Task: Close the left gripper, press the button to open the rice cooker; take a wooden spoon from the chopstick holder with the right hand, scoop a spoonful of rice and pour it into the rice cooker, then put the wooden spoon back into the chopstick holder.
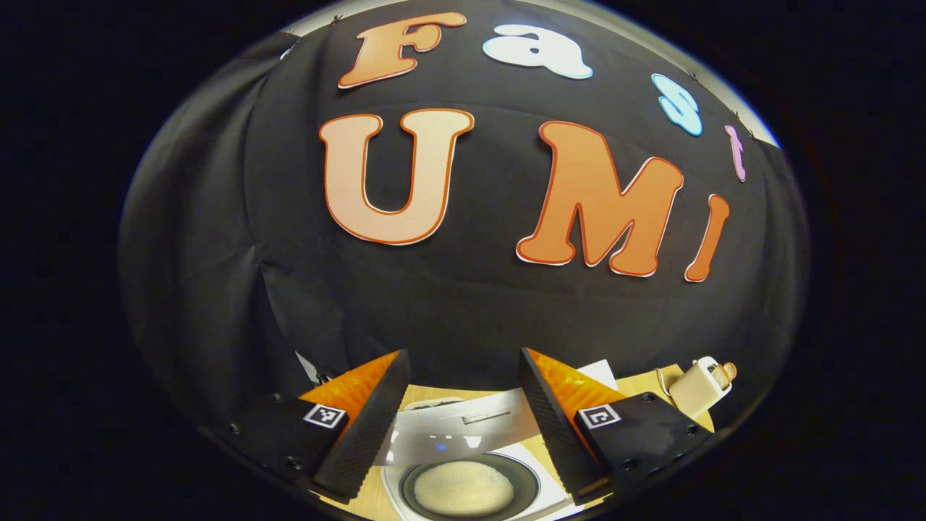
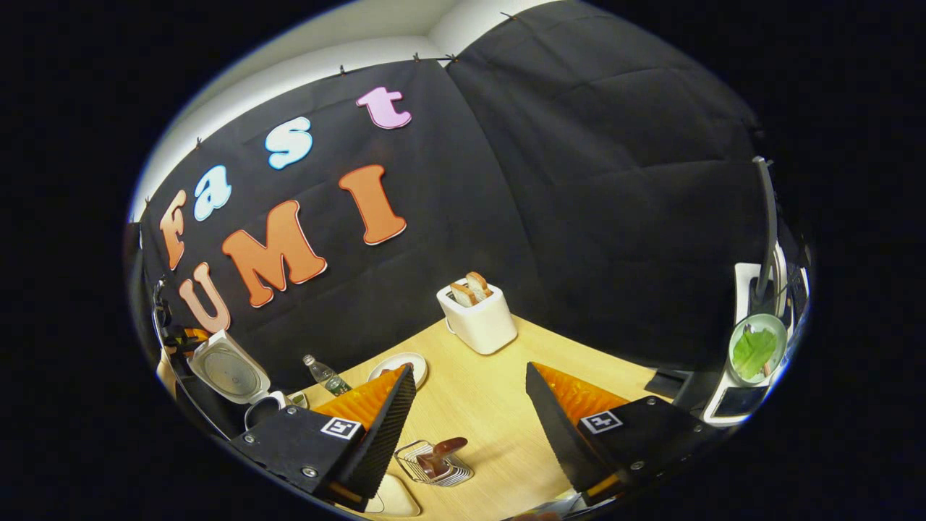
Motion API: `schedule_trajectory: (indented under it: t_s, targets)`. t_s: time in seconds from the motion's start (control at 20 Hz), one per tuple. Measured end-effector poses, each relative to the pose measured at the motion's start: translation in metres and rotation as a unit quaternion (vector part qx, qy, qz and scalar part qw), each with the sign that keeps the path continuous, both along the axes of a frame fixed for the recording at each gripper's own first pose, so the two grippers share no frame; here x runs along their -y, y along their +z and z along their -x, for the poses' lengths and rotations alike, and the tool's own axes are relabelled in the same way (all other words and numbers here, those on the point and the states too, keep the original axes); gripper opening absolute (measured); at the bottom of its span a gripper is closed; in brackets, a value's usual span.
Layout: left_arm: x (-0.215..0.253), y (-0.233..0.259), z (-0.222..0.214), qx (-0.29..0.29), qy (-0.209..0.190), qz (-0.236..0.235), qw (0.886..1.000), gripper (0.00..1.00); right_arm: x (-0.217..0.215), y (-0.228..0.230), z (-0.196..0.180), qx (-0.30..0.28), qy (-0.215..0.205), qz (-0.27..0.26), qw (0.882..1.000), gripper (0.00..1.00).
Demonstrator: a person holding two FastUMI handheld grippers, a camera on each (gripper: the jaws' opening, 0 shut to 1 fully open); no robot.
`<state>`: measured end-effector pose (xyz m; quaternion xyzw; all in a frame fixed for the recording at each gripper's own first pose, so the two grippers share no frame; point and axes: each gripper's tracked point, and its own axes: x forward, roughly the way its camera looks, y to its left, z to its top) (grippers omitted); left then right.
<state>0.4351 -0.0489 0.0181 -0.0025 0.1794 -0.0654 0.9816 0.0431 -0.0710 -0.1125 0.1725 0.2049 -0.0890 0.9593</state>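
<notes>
Right gripper view puts the thing your next move turns on just ahead of and below your right hand-held gripper point(image 2: 469, 427): the wire chopstick holder point(image 2: 434, 463) on the table point(image 2: 499, 391), sitting between the two fingers and a little toward the left one. Those fingers stand wide apart with nothing between them. A wooden spoon point(image 2: 443, 451) lies in the holder with its rounded brown end up and leaning toward the upper right, so its long axis runs from lower left to upper right, tilted rather than upright. Judging from this, you need to drop forward and down and turn the gap across that axis. This gripper is the nearer one to the holder by far. The rice cooker point(image 2: 230, 376) stands well off to the left with its lid already swung up, so the button step looks done. Left gripper view looks down past your left hand-held gripper point(image 1: 463, 427), whose fingers are also apart and empty, onto the cooker's raised lid point(image 1: 456, 427) and, below it, a dark bowl point(image 1: 522, 472) holding white rice point(image 1: 463, 488). Whether that bowl is the cooker's own pot or a separate dish, you cannot tell from here. A toaster point(image 2: 477, 318) holding bread stands farther back on the table, clear of your path.
</notes>
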Motion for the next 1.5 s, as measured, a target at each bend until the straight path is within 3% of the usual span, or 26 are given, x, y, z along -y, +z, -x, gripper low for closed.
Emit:
schedule_trajectory:
  t_s: [0.25,0.45,0.8,1.0,1.4,1.5]
  targets:
    - [0.010,-0.017,0.044,-0.004,-0.020,0.013,1.000,1.00,-0.013,0.035,-0.013,0.030,0.044,0.057,0.997,0.95]
    - [0.013,-0.053,0.085,-0.026,-0.013,0.019,0.999,1.00,-0.042,0.057,-0.020,0.054,0.090,0.059,0.993,0.95]
    - [0.029,-0.128,0.143,-0.041,-0.002,0.011,0.999,0.99,-0.088,0.025,-0.018,0.024,0.165,0.039,0.985,0.95]
    - [0.033,-0.165,0.157,-0.041,0.006,-0.029,0.999,0.99,-0.094,0.009,-0.019,0.009,0.181,0.044,0.982,0.94]
    - [0.027,-0.204,0.164,-0.052,0.025,0.001,0.998,0.99,-0.091,-0.016,-0.013,-0.025,0.186,0.038,0.982,0.95]
    - [0.025,-0.214,0.169,-0.072,0.027,-0.035,0.996,1.00,-0.091,-0.018,-0.013,-0.030,0.186,0.038,0.981,0.95]
